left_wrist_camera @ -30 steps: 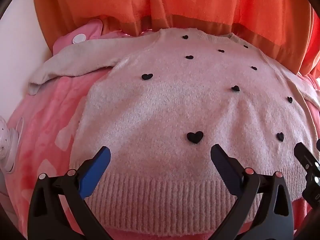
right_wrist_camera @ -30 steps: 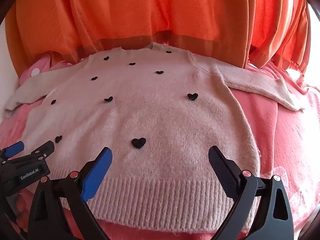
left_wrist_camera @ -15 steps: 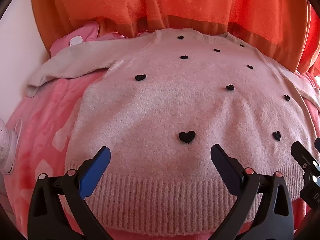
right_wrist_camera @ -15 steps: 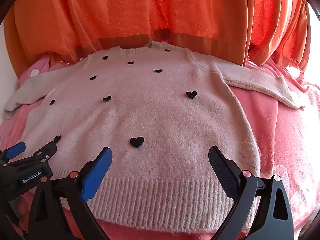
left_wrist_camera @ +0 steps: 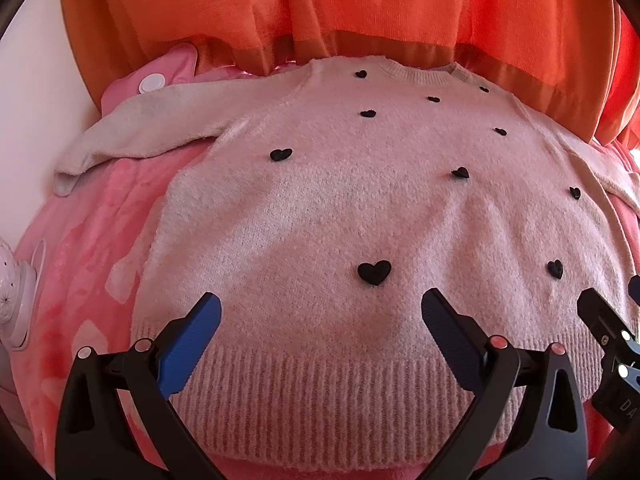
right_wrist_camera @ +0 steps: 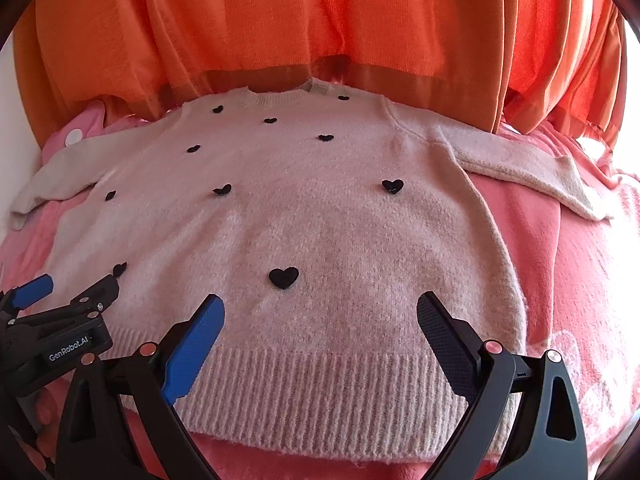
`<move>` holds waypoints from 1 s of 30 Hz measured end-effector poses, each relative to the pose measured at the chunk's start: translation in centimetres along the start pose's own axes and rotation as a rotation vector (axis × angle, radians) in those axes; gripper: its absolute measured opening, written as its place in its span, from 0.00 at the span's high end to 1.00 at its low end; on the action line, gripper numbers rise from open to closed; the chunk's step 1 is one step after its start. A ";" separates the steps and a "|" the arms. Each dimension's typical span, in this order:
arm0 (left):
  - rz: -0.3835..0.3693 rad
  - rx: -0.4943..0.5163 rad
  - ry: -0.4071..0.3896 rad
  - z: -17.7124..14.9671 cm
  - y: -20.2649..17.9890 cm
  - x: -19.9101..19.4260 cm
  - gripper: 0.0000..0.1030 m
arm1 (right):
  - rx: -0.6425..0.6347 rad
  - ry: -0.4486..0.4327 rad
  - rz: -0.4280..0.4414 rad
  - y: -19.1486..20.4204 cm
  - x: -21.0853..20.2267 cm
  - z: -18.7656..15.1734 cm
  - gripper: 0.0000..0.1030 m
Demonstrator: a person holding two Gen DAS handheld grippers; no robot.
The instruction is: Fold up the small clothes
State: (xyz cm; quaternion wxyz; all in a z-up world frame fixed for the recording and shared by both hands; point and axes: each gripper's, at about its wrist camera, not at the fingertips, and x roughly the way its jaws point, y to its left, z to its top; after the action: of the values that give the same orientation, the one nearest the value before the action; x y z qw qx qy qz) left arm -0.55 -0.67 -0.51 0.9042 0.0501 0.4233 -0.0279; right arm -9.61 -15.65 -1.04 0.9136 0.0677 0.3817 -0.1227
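A small pale pink knit sweater [left_wrist_camera: 340,208] with black hearts lies flat, front up, on a pink blanket [left_wrist_camera: 80,248]. Both sleeves are spread out to the sides. It also shows in the right wrist view [right_wrist_camera: 304,216]. My left gripper [left_wrist_camera: 320,312] is open and empty above the ribbed hem [left_wrist_camera: 320,392], left of centre. My right gripper [right_wrist_camera: 320,312] is open and empty above the hem's right part [right_wrist_camera: 320,392]. Each gripper shows at the edge of the other's view: the right one [left_wrist_camera: 608,344] and the left one [right_wrist_camera: 60,300].
An orange curtain [left_wrist_camera: 360,12] hangs right behind the sweater's neckline. A pink cushion with a white button [left_wrist_camera: 152,80] lies at the back left. A white wall [left_wrist_camera: 28,92] is on the left, and a white object [left_wrist_camera: 16,300] sits at the blanket's left edge.
Both grippers have drawn back slightly toward the hem; the sweater sits a little further away in both views. Both stay open and the sweater has not moved.
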 end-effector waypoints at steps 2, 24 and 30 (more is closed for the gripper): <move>0.000 -0.002 0.002 0.0 0.0 0.0 0.05 | 0.002 0.003 0.002 -0.1 0.0 0.0 0.08; 0.003 0.011 0.007 -0.2 -0.9 0.2 0.05 | -0.008 0.010 0.003 0.4 0.1 -0.1 0.08; 0.003 0.010 0.007 -0.2 -0.9 0.2 0.05 | -0.016 0.012 0.004 0.5 0.1 -0.1 0.08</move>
State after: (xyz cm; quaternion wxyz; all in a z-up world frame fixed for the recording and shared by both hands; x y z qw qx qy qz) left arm -0.71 -1.52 -0.85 0.9024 0.0552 0.4263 -0.0284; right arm -9.49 -15.17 -1.22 0.9120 0.0619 0.3880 -0.1175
